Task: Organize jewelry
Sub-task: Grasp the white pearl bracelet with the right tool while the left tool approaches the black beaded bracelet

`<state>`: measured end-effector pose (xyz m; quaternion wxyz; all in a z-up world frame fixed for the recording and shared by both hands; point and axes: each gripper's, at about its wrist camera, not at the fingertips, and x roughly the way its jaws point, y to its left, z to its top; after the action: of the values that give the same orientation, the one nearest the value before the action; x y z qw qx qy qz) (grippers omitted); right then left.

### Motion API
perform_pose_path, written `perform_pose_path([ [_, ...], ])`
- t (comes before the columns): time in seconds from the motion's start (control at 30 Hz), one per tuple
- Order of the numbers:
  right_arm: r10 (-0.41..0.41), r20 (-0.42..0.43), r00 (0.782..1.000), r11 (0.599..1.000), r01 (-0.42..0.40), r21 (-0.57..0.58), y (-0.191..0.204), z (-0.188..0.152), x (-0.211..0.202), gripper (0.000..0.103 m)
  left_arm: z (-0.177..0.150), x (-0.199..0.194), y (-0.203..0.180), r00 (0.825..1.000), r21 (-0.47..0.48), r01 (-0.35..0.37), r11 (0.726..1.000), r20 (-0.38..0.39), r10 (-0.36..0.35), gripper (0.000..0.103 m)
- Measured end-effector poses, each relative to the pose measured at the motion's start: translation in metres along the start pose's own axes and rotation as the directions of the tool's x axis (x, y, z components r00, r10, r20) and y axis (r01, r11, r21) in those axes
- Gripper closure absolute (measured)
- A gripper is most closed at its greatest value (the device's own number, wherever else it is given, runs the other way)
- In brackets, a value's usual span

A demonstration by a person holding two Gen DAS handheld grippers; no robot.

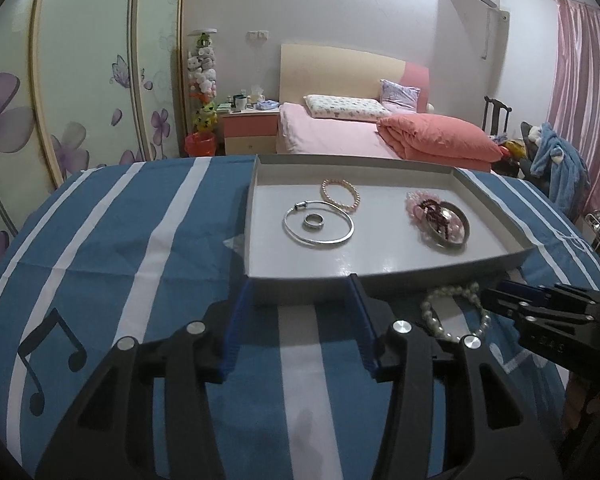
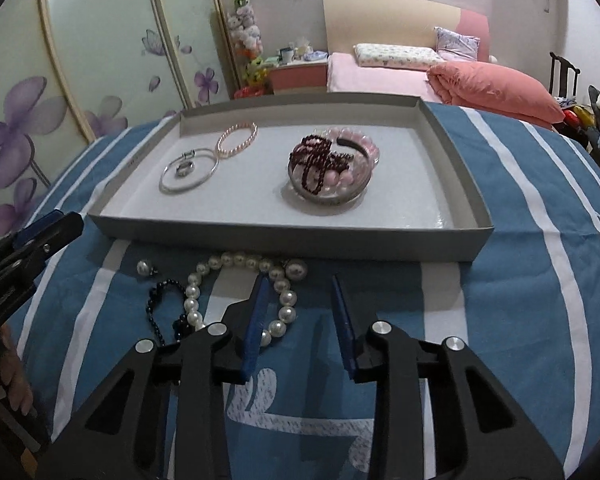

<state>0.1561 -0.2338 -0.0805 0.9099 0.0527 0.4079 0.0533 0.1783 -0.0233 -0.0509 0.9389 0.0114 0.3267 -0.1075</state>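
Currently both grippers sit low over the blue striped cloth [image 2: 520, 280], just short of the grey tray [image 2: 284, 236].

Left gripper [image 1: 300, 292]: jaws apart, nothing between the blue pads, tips right at the tray's near wall. Ahead of it inside the tray: silver bangle [image 1: 318, 226] with a silver ring [image 1: 313, 222] lying inside its loop, pink pearl bracelet [image 1: 340, 195] just beyond, touching the bangle. Further to its right, a small round dish [image 1: 446, 228] piled with pink and dark red beads.

Right gripper [image 2: 300, 284]: jaws apart, not clamping anything. Its left fingertip lies over the white pearl bracelet [image 2: 236, 292], which is on the cloth outside the tray; only cloth shows between the pads. Cannot tell if the pad touches the pearls. Left of that bracelet: a dark bead strand [image 2: 160, 304] touching it, and a single pearl earring [image 2: 144, 268] slightly apart. Another large pearl [image 2: 296, 270] sits just ahead of the left fingertip, against the bracelet.

From the left wrist view the right gripper comes in from the right, tip beside the white pearl bracelet.
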Motion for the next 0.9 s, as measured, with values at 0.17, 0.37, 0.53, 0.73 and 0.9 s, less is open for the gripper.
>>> perform_pose_path([
  [0.17,-0.021,-0.039,0.999,0.999,0.02,-0.035,0.007,-0.005,0.009,0.089,-0.005,-0.001,-0.012,0.999,0.019,0.034,0.999,-0.028,-0.033,0.055],
  [0.37,-0.029,-0.048,0.998,0.994,0.024,-0.103,0.011,-0.017,-0.002,0.092,-0.009,0.003,-0.027,0.994,0.031,0.081,0.996,-0.083,-0.078,0.055],
  [0.53,-0.089,-0.036,0.995,0.991,0.085,-0.105,-0.002,-0.024,-0.012,0.093,-0.018,0.014,-0.047,0.98,0.06,0.125,0.99,-0.164,-0.113,0.055],
  [0.73,-0.116,-0.032,0.993,0.992,0.114,-0.045,-0.022,-0.022,-0.013,0.092,-0.024,0.034,-0.065,0.963,0.071,0.131,0.989,-0.245,-0.11,0.055],
  [0.9,-0.12,-0.032,0.992,0.991,0.118,-0.056,-0.02,-0.022,-0.011,0.092,-0.026,0.045,-0.073,0.967,0.103,0.061,0.993,-0.252,-0.034,0.062],
])
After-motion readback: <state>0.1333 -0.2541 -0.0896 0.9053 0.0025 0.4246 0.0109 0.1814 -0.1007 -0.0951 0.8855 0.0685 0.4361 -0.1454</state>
